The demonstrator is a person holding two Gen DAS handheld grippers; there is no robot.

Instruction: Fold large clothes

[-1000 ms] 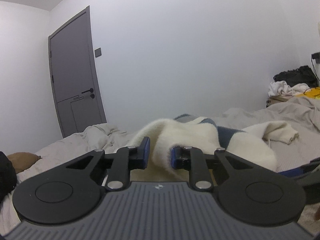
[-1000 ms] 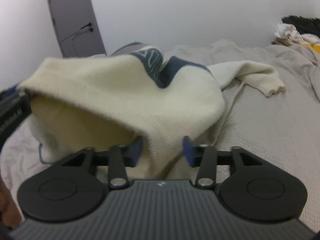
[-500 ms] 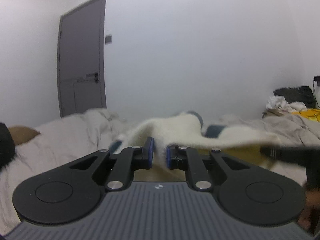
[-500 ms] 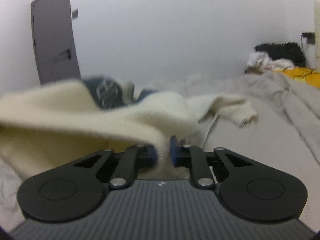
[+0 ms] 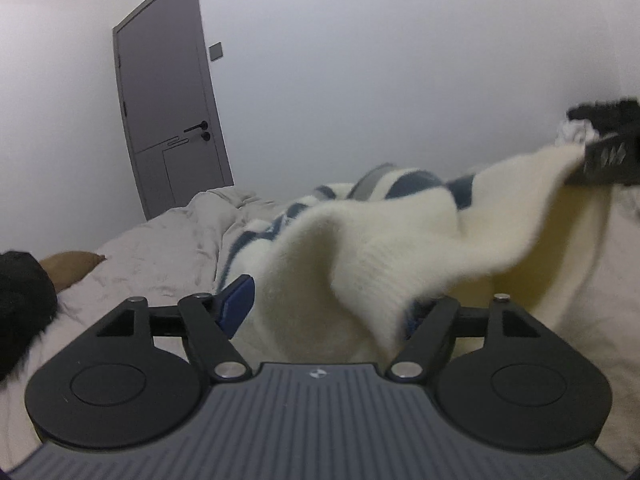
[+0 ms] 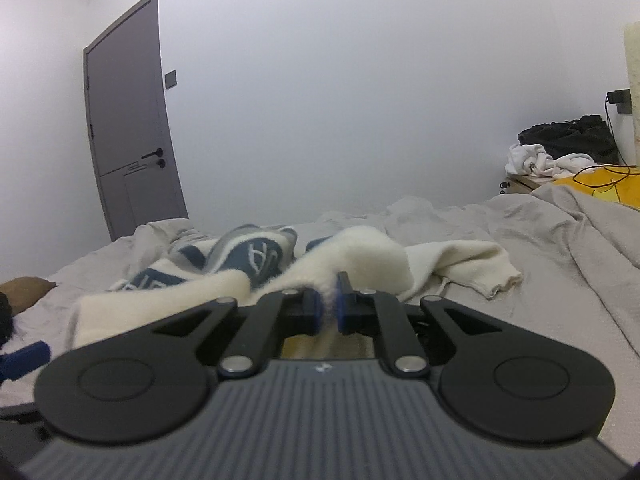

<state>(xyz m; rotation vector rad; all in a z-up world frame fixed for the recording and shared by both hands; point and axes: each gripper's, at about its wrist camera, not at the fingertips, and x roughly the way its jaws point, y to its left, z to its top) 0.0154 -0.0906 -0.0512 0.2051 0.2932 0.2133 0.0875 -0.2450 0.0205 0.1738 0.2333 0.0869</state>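
Your right hand-held gripper (image 6: 329, 303) pinches the cream sweater (image 5: 360, 248) hem; your left hand-held gripper (image 5: 328, 308), jaws just spread, has let go. The sweater lies crumpled mid-bed (image 6: 520, 248): folding barely begun.

Standing shut at the back left, a grey door (image 6: 132, 120), switch (image 6: 171, 79) beside it. Spreading across, a rumpled grey bedsheet (image 6: 540, 264). Piling up far right, white and black laundry (image 6: 560, 148) behind a yellow cloth (image 6: 612, 186).
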